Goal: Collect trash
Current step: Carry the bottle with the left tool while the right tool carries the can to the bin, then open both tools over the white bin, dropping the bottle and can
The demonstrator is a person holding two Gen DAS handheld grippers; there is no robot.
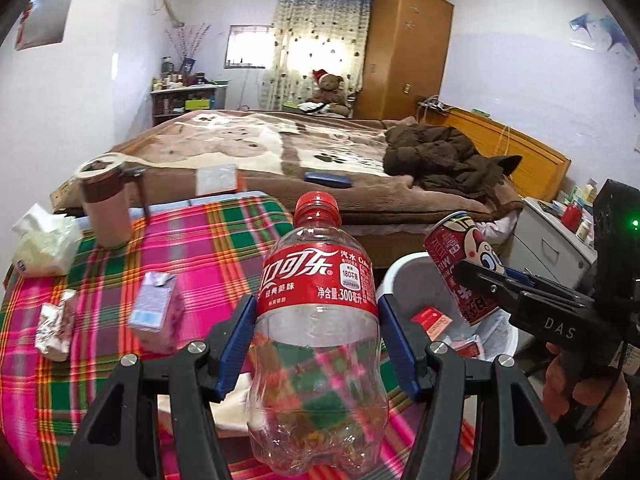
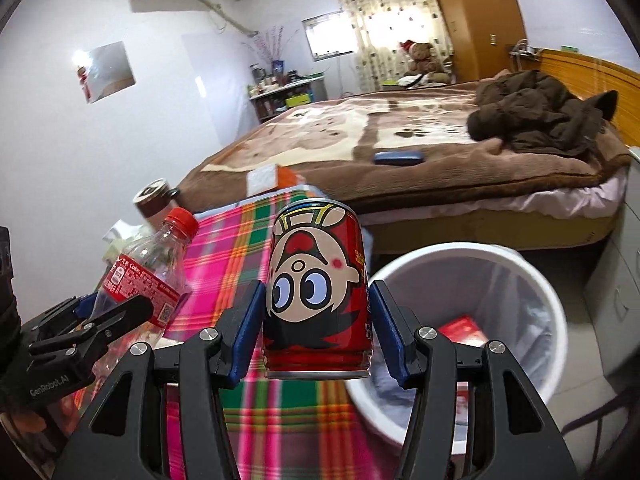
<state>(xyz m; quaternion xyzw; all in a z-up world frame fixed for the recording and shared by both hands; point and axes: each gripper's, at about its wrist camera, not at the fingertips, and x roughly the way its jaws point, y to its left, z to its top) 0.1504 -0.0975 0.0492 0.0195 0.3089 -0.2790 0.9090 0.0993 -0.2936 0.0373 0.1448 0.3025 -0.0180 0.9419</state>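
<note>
My left gripper (image 1: 316, 344) clamped the Coca-Cola bottle (image 1: 316, 320) | right gripper (image 2: 316, 336) clamped the cartoon can (image 2: 316, 292) | risk: releasing short of the white bin (image 2: 552, 288) rim, beyond the table's edge, would drop both.

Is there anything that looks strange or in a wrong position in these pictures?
Yes. The red can held in the right gripper is upside down: its cartoon face is inverted. On the plaid table, the purple carton has a torn-open top and leans. Nothing has spilled.
</note>
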